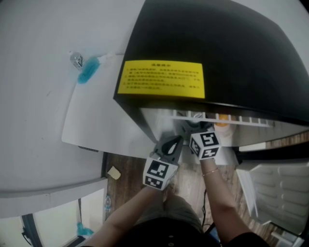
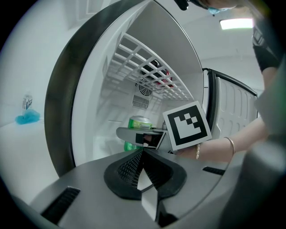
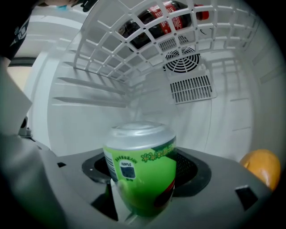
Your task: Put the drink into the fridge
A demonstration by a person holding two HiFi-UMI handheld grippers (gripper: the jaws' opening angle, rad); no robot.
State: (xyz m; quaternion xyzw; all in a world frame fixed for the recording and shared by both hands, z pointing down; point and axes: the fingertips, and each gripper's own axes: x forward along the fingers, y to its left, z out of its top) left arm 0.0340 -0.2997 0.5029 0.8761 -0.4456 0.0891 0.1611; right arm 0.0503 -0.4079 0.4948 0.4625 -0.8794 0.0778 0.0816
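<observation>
The drink is a green can with a silver top (image 3: 140, 165). My right gripper (image 3: 143, 183) is shut on it and holds it upright inside the open fridge (image 1: 217, 43), below the white wire shelf (image 3: 134, 40). In the left gripper view the same can (image 2: 139, 122) shows just past the right gripper's marker cube (image 2: 187, 125). My left gripper (image 2: 143, 156) is shut with nothing in it and hangs in front of the fridge opening, left of the right one. In the head view the left gripper (image 1: 169, 144) sits at the fridge's lower edge, and the fridge top hides the right jaws.
Dark bottles with red labels (image 3: 165, 13) lie on the wire shelf. An orange round thing (image 3: 261, 165) sits at the lower right inside the fridge. The fan vent (image 3: 185, 60) is on the back wall. The open door (image 1: 275, 188) stands at the right. A blue bottle (image 1: 88, 70) lies on the white table (image 1: 34, 96).
</observation>
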